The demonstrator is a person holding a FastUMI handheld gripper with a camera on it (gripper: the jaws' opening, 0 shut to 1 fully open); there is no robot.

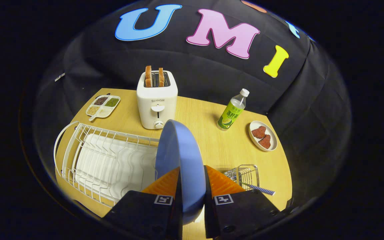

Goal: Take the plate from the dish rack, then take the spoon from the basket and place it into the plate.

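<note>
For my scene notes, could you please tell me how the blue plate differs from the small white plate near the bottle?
The blue plate stands on edge, clamped between the gripper fingers; the small white plate lies flat on the table, beyond the basket. The blue plate carries nothing, while the white plate holds two reddish pieces. The blue one looks round, the white one oval. Both are shallow dishes.

Wooden table (205, 140) with kitchen things on it.
On it stand a white dish rack (105, 160), toaster (157, 100), divided snack tray (103, 106), bottle (232, 111), small dish (263, 135) of what may be meat, and wire basket (243, 175).
</note>
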